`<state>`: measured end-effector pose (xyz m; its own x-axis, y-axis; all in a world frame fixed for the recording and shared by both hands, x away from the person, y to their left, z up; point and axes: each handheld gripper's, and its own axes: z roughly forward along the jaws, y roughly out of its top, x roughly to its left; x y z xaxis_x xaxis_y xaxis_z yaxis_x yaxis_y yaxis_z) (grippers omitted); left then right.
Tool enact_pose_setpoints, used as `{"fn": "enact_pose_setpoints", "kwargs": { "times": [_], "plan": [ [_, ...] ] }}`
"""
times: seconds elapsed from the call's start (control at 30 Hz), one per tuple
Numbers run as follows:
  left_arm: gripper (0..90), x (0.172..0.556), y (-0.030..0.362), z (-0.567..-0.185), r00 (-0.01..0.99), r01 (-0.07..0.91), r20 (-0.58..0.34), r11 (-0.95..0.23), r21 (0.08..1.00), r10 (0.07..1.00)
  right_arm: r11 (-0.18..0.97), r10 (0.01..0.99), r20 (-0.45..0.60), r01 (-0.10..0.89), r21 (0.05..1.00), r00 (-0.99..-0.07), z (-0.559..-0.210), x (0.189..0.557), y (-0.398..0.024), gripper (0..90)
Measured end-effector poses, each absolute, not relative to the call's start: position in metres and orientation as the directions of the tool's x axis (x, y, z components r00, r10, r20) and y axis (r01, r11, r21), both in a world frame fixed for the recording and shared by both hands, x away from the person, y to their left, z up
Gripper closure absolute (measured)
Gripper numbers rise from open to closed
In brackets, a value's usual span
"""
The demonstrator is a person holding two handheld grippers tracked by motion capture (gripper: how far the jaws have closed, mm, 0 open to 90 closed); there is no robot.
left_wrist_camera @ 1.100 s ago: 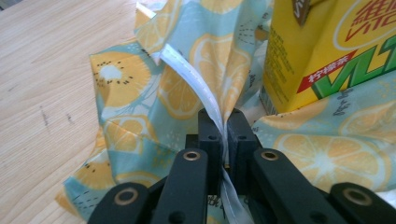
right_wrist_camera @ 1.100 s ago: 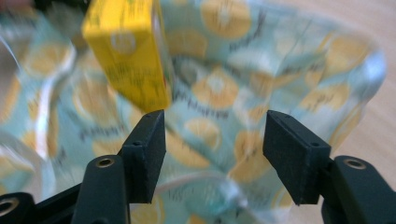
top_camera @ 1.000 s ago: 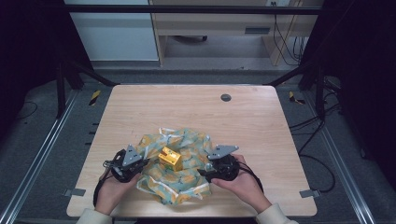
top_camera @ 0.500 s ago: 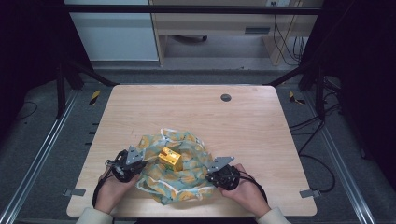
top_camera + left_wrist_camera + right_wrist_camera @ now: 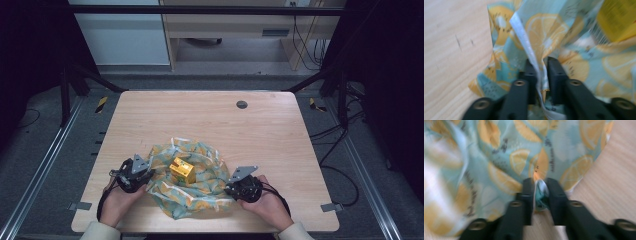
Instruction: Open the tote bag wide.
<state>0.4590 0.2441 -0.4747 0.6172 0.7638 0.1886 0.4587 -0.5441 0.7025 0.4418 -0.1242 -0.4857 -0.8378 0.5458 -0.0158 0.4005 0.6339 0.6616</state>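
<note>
A crumpled cloth (image 5: 200,185) printed with orange slices on pale blue lies on the near half of the wooden table (image 5: 210,120). A small yellow box (image 5: 182,170) sits on its middle. My left gripper (image 5: 149,172) is at the cloth's left edge. In the left gripper view a white-hemmed fold (image 5: 534,57) runs loosely between the jaws of that gripper (image 5: 541,72), which have just been opening. My right gripper (image 5: 229,189) is at the cloth's right corner. Its jaws (image 5: 540,192) have also just been opening, with a bunched fold (image 5: 540,188) still between them.
A dark round grommet (image 5: 241,104) is set in the table's far right part. Metal frame rails (image 5: 45,165) run along both sides of the table. Cables (image 5: 345,170) trail on the floor at the right.
My right gripper has slid a little toward the near edge along the cloth's right side. The left gripper has stayed at the left edge. The box has not moved.
</note>
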Motion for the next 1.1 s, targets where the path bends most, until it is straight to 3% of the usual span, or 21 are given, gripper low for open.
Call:
{"fn": "enact_pose_setpoints", "kwargs": {
  "times": [0.07, 0.17, 0.27, 0.4, 0.53, 0.8, 1.1],
  "plan": [
    [60.1, 0.456, 0.244, -0.470, 0.600, 0.432, 0.178, -0.503, 0.749, 0.780, 0.613, 0.569, -0.028, 0.402, 0.680, -0.822, -0.481, 0.442, -0.125, 50.3],
    [39.7, 0.455, 0.248, -0.460, 0.571, 0.401, 0.133, -0.416, 0.816, 0.810, 0.557, 0.602, -0.037, 0.386, 0.736, -0.798, -0.466, 0.442, -0.133, 37.5],
    [29.5, 0.455, 0.252, -0.453, 0.564, 0.372, 0.102, -0.362, 0.854, 0.819, 0.496, 0.625, -0.040, 0.357, 0.792, -0.779, -0.447, 0.441, -0.143, 26.9],
    [20.5, 0.456, 0.259, -0.446, 0.530, 0.352, 0.089, -0.315, 0.881, 0.843, 0.410, 0.672, -0.020, 0.350, 0.842, -0.740, -0.431, 0.444, -0.162, 19.7],
    [16.4, 0.457, 0.274, -0.442, 0.478, 0.349, 0.061, -0.253, 0.902, 0.876, 0.349, 0.726, -0.001, 0.367, 0.862, -0.688, -0.426, 0.451, -0.184, 14.9],
    [12.1, 0.460, 0.299, -0.443, 0.401, 0.389, 0.071, -0.239, 0.890, 0.914, 0.273, 0.819, 0.033, 0.440, 0.855, -0.573, -0.436, 0.463, -0.220, 8.5],
    [9.5, 0.463, 0.333, -0.452, 0.277, 0.463, 0.041, -0.171, 0.870, 0.960, 0.210, 0.890, 0.057, 0.515, 0.831, -0.453, -0.459, 0.474, -0.252, 7.2]
  ]
}}
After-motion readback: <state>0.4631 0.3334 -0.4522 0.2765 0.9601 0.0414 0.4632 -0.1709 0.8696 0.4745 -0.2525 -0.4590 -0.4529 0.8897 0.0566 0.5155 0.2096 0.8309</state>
